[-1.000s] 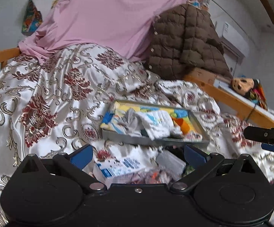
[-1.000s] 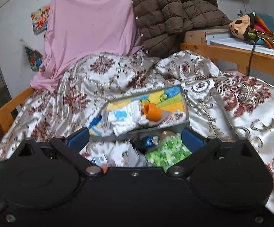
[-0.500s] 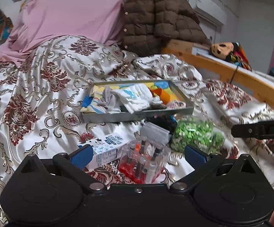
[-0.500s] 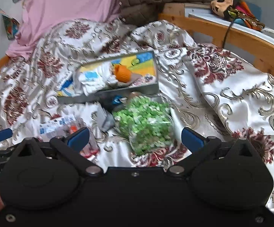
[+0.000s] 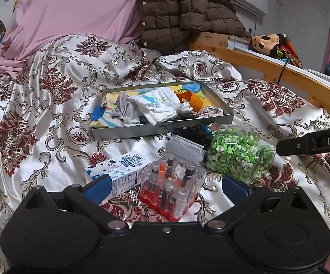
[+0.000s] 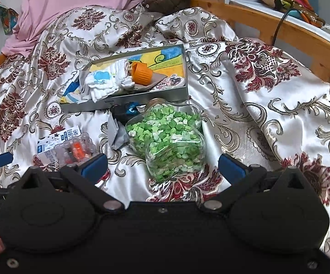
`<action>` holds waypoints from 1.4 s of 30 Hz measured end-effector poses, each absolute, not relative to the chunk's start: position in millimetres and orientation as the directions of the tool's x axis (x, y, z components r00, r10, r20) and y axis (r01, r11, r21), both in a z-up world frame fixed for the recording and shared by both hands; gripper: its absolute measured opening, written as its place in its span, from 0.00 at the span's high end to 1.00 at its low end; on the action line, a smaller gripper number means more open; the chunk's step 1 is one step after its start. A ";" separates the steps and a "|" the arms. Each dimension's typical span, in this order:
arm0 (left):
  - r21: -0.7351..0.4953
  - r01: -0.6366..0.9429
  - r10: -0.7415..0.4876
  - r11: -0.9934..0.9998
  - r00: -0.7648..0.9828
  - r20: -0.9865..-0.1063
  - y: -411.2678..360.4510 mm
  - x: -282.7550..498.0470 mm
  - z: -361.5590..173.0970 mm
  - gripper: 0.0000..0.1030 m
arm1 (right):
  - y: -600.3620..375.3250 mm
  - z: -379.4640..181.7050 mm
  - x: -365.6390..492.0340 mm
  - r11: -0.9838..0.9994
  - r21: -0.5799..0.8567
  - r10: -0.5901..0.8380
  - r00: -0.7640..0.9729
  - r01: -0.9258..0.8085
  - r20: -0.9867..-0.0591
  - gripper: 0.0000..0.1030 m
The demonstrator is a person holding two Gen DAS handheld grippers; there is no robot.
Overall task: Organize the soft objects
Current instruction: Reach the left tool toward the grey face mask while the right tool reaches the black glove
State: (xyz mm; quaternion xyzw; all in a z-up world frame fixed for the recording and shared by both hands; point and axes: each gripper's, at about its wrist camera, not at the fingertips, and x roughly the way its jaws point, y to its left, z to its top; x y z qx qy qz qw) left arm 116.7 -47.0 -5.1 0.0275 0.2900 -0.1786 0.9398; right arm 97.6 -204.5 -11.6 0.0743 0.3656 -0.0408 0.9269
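Observation:
A grey metal tray (image 5: pixel 162 129) (image 6: pixel 142 97) lies on the patterned bedspread. In it are a white folded cloth (image 5: pixel 160 106) (image 6: pixel 103 82), a grey cloth (image 5: pixel 125 111) and an orange cup (image 5: pixel 191 100) (image 6: pixel 141 74). In front of the tray lie a grey folded cloth (image 5: pixel 183 147) (image 6: pixel 117 133) and a dark blue-black soft item (image 5: pixel 194 132) (image 6: pixel 125 110). My left gripper (image 5: pixel 165 188) is open and empty, above a clear box of small bottles (image 5: pixel 171 189). My right gripper (image 6: pixel 162 166) is open and empty, above a glass jar of green pieces (image 6: pixel 167 137) (image 5: pixel 235 153).
A white and blue carton (image 5: pixel 117 171) (image 6: pixel 51 143) lies at the left front. A pink sheet (image 5: pixel 73 11) and a brown quilted jacket (image 5: pixel 183 11) stand at the back. A wooden bed rail (image 5: pixel 279 73) (image 6: pixel 279 29) runs along the right, with a stuffed doll (image 5: pixel 272 45) behind it.
Both grippers have pulled back and risen from the tray. The jar, bottle box and carton have come fully into view. Both stay open.

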 end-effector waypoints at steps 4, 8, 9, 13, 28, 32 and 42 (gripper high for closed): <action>-0.027 0.369 -0.322 0.929 0.772 -0.548 -54.5 131.0 -4.8 0.01 | -213.1 -14.3 112.2 0.982 0.113 -0.035 0.728 0.153 -0.685 0.01; 0.012 0.396 -0.328 0.918 0.777 -0.537 -62.9 145.1 -3.9 0.01 | -224.6 -17.5 126.1 0.976 0.132 -0.037 0.733 0.171 -0.679 0.01; 0.010 0.402 -0.333 0.916 0.772 -0.541 -64.8 149.7 -3.8 0.01 | -228.0 -18.8 130.2 0.976 0.136 -0.034 0.737 0.170 -0.675 0.01; -0.039 0.421 -0.372 0.906 0.750 -0.546 -68.1 172.2 -2.4 0.01 | -236.2 -21.4 140.2 0.977 0.154 -0.013 0.763 0.147 -0.646 0.01; -0.137 0.538 -0.513 0.832 0.651 -0.559 -73.4 243.8 -13.5 0.01 | -246.6 -32.2 206.1 0.959 0.280 0.145 0.764 0.049 -0.629 0.01; -0.139 0.609 -0.565 0.781 0.595 -0.571 -83.2 256.5 -22.1 0.01 | -247.4 -36.0 229.5 0.940 0.342 0.219 0.763 0.003 -0.608 0.01; -0.145 0.646 -0.569 0.749 0.516 -0.641 -99.0 281.6 -43.8 0.06 | -231.0 -50.0 298.3 0.885 0.462 0.368 0.703 -0.062 -0.609 0.02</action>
